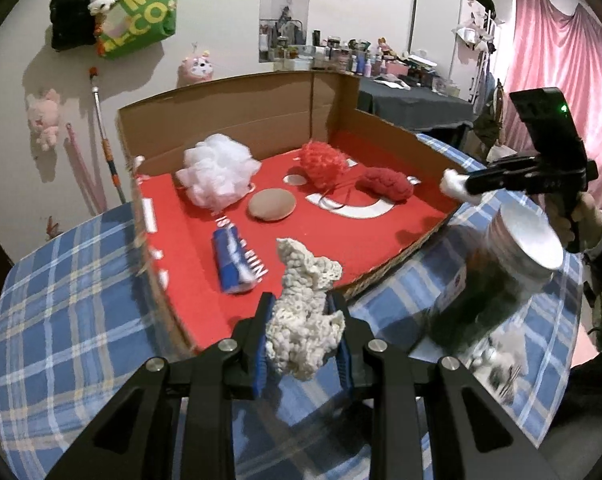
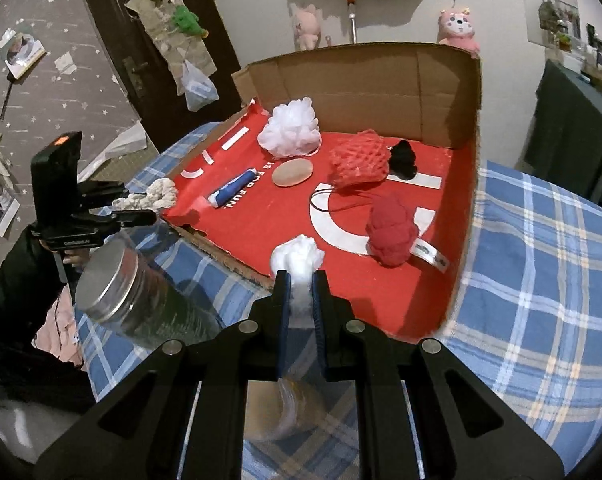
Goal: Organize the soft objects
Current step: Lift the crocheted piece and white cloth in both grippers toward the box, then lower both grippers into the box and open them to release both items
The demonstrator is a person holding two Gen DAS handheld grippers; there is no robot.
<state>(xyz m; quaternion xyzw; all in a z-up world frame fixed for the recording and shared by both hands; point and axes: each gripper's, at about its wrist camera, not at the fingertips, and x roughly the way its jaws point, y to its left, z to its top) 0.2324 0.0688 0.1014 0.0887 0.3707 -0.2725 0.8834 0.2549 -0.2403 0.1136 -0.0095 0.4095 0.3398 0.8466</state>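
Observation:
My left gripper [image 1: 301, 304] is shut on a cream knitted cloth [image 1: 301, 328] and holds it above the near edge of a red-lined cardboard box [image 1: 221, 120]. In the right wrist view that gripper [image 2: 141, 206] and the cloth [image 2: 153, 194] hang at the box's left corner. My right gripper [image 2: 301, 280] is shut on a white cotton wad [image 2: 297, 254] over the box's front edge [image 2: 361, 88]. The left wrist view shows it [image 1: 457, 186] at the box's right side. In the box lie a white mesh pouf [image 1: 217, 176], a red mesh pouf [image 1: 323, 162] and a red knitted bundle [image 1: 387, 184].
A beige round pad [image 1: 271, 205], a blue and white tube [image 1: 235, 266] and a black fuzzy item [image 2: 405, 158] also lie in the box. A clear jar with a metal lid [image 1: 521, 240] stands between the grippers. Everything rests on a blue plaid sheet [image 2: 541, 260].

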